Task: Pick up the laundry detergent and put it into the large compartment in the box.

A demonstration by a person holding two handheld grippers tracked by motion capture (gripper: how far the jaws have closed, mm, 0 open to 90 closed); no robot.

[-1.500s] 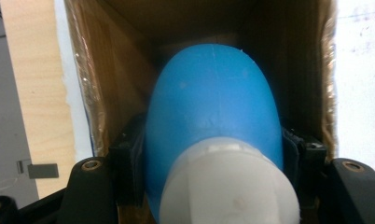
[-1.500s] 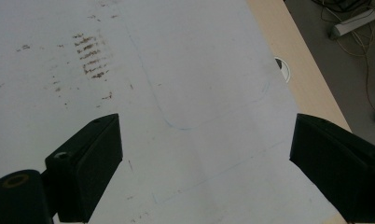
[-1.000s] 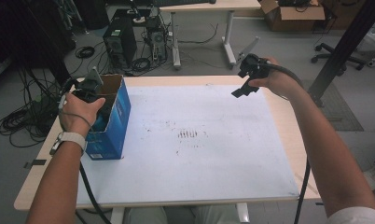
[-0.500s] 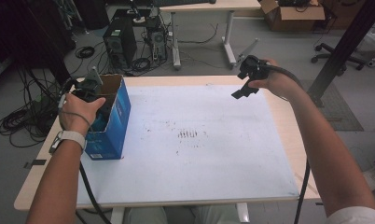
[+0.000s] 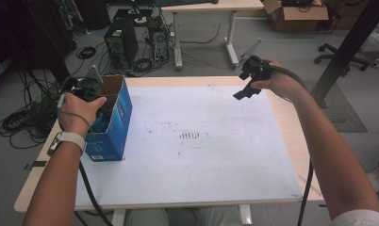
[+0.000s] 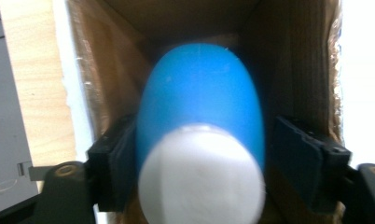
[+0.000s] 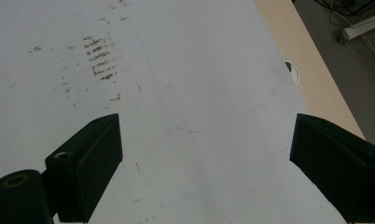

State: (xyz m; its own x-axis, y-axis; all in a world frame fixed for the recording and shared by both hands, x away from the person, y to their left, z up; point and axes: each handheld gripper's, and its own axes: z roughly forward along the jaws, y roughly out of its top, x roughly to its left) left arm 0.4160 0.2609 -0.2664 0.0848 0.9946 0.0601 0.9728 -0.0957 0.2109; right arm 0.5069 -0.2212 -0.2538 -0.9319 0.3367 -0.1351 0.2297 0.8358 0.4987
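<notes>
The left gripper (image 5: pixel 99 109) hangs over the open top of the blue cardboard box (image 5: pixel 113 123) at the left edge of the bench (image 5: pixel 282 117), in the left middle of the high view, with the person's left hand (image 5: pixel 77 112) wrapped around it. In the left gripper view a blue bottle with a white cap (image 6: pixel 200 154) sits between the jaws, inside the brown walls of the box; the jaws have just been opening, and a dark gap shows between the right pad and the bottle's side, while the left pad stands close against it, so I judge the bottle released or all but released rather than gripped. The step in hand looks like dropping the bottle into the box. The bottle's long axis runs away from the camera down into the box, the white cap end nearest the lens and low in the frame, the blue body reaching up toward the frame's centre; it is blurred, so its exact tilt is hard to tell. The next move, as I judge it, calls for the jaws to spread clear of both sides and for the gripper to lift straight out without catching the box walls. The right gripper (image 5: pixel 246 87) is held up at the upper right of the high view, over the white sheet (image 7: pixel 190 56) covering the bench, its jaws wide apart and holding nothing.
</notes>
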